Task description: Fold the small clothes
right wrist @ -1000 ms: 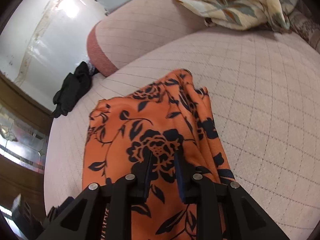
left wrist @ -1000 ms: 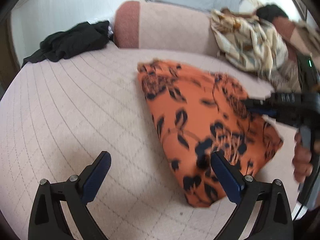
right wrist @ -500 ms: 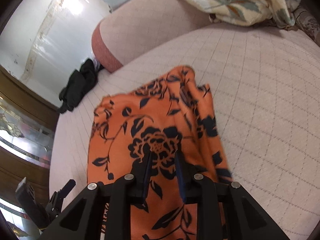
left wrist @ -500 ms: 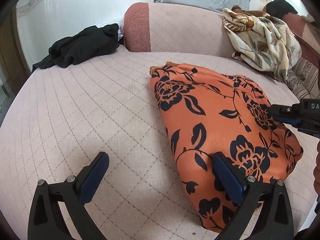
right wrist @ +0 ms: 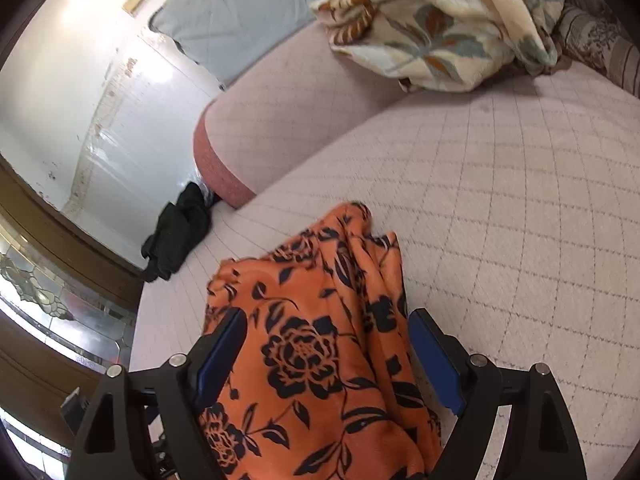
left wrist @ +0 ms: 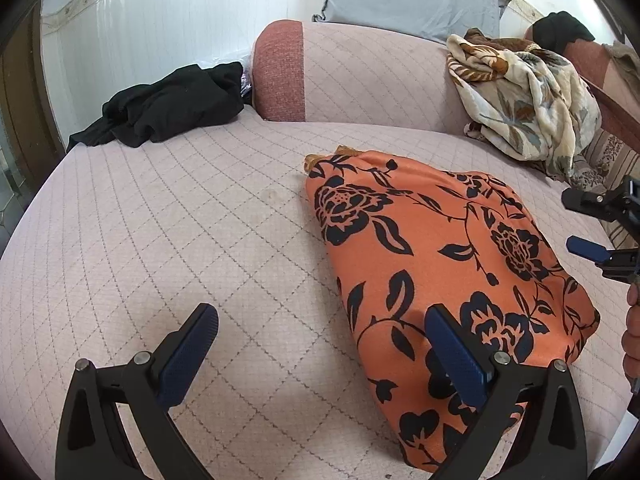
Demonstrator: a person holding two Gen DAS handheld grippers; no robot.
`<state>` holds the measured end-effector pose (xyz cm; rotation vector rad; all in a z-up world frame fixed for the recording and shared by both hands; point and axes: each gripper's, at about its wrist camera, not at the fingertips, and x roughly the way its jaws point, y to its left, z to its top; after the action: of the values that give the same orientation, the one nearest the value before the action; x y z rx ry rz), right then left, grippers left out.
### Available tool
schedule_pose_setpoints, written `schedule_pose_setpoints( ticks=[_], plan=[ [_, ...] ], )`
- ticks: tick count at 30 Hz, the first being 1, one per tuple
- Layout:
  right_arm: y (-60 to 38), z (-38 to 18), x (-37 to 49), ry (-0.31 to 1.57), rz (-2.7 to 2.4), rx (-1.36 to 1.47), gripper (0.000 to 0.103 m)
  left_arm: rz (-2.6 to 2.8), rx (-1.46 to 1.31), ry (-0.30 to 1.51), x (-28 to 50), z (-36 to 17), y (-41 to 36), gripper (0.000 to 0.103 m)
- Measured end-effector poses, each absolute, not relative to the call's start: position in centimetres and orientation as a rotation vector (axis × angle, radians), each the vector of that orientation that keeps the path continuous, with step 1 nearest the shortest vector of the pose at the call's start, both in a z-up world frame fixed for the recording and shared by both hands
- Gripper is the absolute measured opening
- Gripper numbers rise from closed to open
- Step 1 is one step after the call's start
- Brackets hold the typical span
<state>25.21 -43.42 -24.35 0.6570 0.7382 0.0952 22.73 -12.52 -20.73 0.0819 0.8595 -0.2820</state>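
on the quilted sofa (left wrist: 160, 220), folded orange floral garment (left wrist: 440, 248) lies flat.

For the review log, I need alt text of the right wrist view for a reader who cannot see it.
The right gripper, jaws just opened, straddles a folded orange floral garment on a pink quilted sofa seat. A black garment and patterned blanket lie beyond.

The near end of the orange, black-flowered folded cloth (right wrist: 320, 368) is cut off by the lower edge of the right wrist view. In the left wrist view the right gripper (left wrist: 600, 226) is cropped at the frame's side (only its fingertips are shown), and one cloth corner is hidden behind a blue finger pad (left wrist: 456, 356).
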Motion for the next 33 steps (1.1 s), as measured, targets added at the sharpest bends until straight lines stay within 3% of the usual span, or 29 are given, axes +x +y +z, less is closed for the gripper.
schedule_pose_setpoints(
  ticks=[13, 23, 33],
  plan=[
    [-45.0, -26.8, 25.7, 0.833, 0.142, 0.683, 0.085, -0.36, 0.078, 0.867, 22.9, -20.8, -14.8, 0.103],
    [-47.2, -31.1, 27.5, 0.938, 0.284, 0.814, 0.085, -0.493, -0.033, 0.996, 24.5, -22.2, -16.3, 0.103],
    [-45.1, -31.8, 28.5, 0.957, 0.387, 0.869, 0.085, -0.586, -0.153, 1.122, 25.6, -24.2, -16.7, 0.102]
  ],
)
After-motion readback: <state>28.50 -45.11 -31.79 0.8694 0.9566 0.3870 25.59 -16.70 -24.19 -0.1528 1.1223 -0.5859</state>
